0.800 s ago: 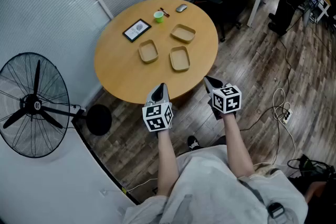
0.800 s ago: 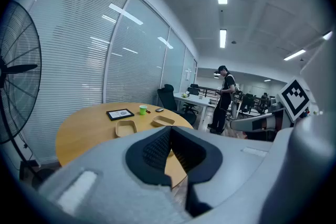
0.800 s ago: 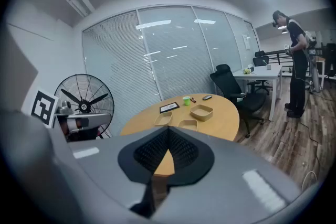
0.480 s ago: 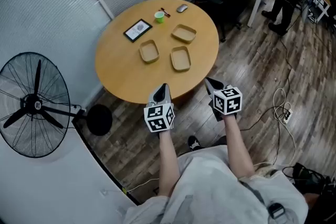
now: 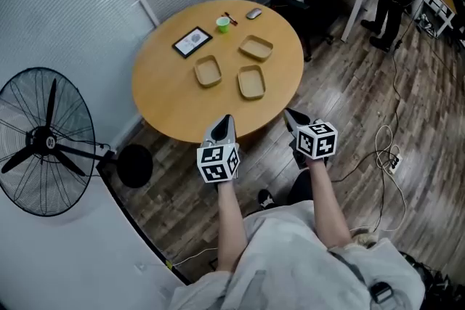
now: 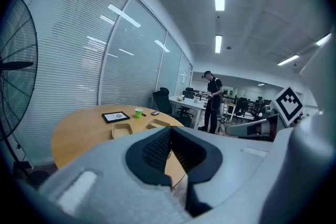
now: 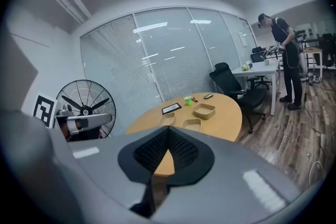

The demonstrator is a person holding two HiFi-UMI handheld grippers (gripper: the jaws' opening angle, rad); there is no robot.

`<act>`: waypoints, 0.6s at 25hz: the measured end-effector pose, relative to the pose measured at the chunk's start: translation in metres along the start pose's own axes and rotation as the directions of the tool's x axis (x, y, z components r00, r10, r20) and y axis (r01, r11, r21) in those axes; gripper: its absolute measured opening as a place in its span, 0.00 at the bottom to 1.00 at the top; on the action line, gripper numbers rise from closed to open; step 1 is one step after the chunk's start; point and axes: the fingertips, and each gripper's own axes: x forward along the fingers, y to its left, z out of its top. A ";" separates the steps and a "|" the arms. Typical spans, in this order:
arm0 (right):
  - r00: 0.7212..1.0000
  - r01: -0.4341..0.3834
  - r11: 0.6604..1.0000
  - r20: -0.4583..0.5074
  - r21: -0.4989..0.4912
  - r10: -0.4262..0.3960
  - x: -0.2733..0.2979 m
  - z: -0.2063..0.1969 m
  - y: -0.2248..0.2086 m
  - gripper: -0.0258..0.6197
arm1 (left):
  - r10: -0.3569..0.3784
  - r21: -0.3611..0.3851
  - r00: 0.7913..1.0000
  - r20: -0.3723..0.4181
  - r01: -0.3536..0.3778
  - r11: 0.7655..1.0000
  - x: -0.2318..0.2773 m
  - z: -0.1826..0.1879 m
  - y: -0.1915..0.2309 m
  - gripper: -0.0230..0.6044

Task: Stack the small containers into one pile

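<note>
Both grippers hang empty by the table's near edge.
The left gripper [image 5: 224, 121] and right gripper [image 5: 290, 114] have their jaws pressed together on nothing. On the table [image 5: 163, 102] the left container [image 5: 208, 71], near container [image 5: 251, 80] and far container [image 5: 256, 48] lie apart, with a tablet [image 5: 192, 42] behind.

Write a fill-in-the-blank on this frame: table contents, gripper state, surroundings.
1. The round table holds ___ tan containers, none stacked yet.
2. The small cup near the table's far edge is ___.
3. The left gripper and the right gripper hang at the table's near edge with their fingers ___, holding nothing.
4. The standing fan is on the person's ___ side.

Missing words: three; green; shut; left
</note>
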 end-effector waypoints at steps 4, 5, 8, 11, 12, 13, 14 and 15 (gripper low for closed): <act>0.999 -0.005 1.000 -0.032 -0.003 0.005 0.005 -0.005 0.001 0.04 | 0.017 -0.006 1.000 0.007 -0.017 1.000 -0.003 0.005 0.007 0.04; 0.999 -0.008 1.000 -0.039 0.000 0.008 0.007 -0.005 0.000 0.04 | 0.020 -0.006 1.000 0.007 -0.020 1.000 -0.002 0.008 0.008 0.05; 0.998 -0.009 1.000 -0.059 -0.006 0.009 0.016 -0.004 -0.002 0.04 | 0.036 -0.004 0.999 0.008 -0.036 0.999 0.000 0.015 0.014 0.04; 0.999 -0.006 1.000 -0.054 -0.014 0.006 0.031 -0.002 -0.003 0.04 | 0.054 0.002 0.998 0.008 -0.054 0.999 0.005 0.016 0.026 0.04; 0.999 -0.009 1.000 -0.051 -0.016 0.008 0.037 0.000 -0.003 0.04 | 0.053 0.001 0.999 0.011 -0.053 0.999 0.009 0.017 0.030 0.04; 0.999 -0.013 1.000 -0.051 -0.016 0.012 0.043 0.001 -0.004 0.04 | 0.048 -0.004 0.999 0.016 -0.048 0.999 0.012 0.018 0.033 0.04; 0.998 -0.018 1.000 -0.054 -0.014 0.018 0.049 0.002 -0.005 0.04 | 0.041 -0.012 0.999 0.021 -0.041 0.999 0.016 0.019 0.035 0.04; 0.998 -0.028 1.000 -0.060 -0.011 0.027 0.055 0.002 -0.006 0.04 | 0.033 -0.019 0.999 0.024 -0.032 0.999 0.020 0.020 0.038 0.04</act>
